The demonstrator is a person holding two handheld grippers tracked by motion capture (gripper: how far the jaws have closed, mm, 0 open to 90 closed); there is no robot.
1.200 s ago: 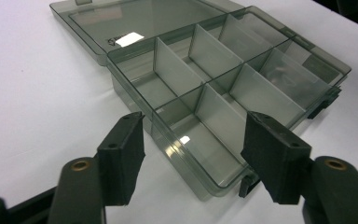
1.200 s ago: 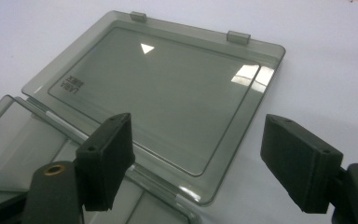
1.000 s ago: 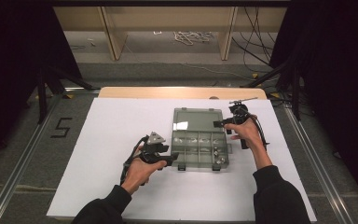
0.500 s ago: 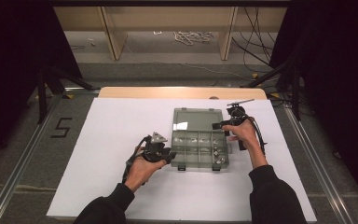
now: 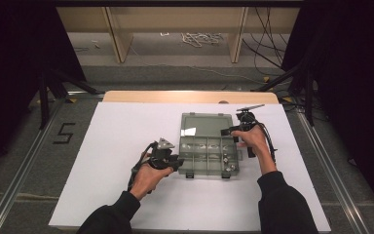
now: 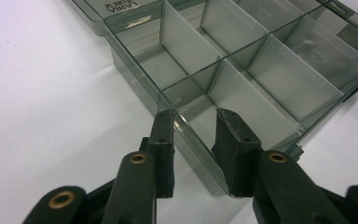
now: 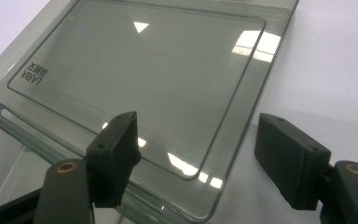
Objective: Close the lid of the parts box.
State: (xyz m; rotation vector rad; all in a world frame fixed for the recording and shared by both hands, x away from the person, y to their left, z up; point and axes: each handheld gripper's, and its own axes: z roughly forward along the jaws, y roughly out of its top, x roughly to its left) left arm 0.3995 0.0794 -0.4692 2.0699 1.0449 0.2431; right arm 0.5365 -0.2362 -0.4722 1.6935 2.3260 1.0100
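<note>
Smoky translucent plastic compartment box (image 5: 207, 155) sits open mid-table on the white table sheet (image 5: 117, 146), its flat hinged lid (image 7: 135, 79) lying back on the sheet on the far side. Left gripper (image 6: 193, 119) straddles the box's side wall at the near corner, one jaw outside, one inside a compartment; jaws have just been closing and now look clamped on that wall. Right gripper (image 7: 196, 126) hovers over the lid's free corner, jaws spread wide, gripping nothing, one over the lid, one over bare sheet. Small metal bits (image 5: 226, 158) lie in the right-hand compartments.

Risks, as a guess: thin slick wall could slip out of the left pinch if the box gets tugged, so the box skates on the sheet. Right jaws only straddle a corner; closing there may glance off the edge, or swinging the lid fast could jolt the box and scatter the small parts
</note>
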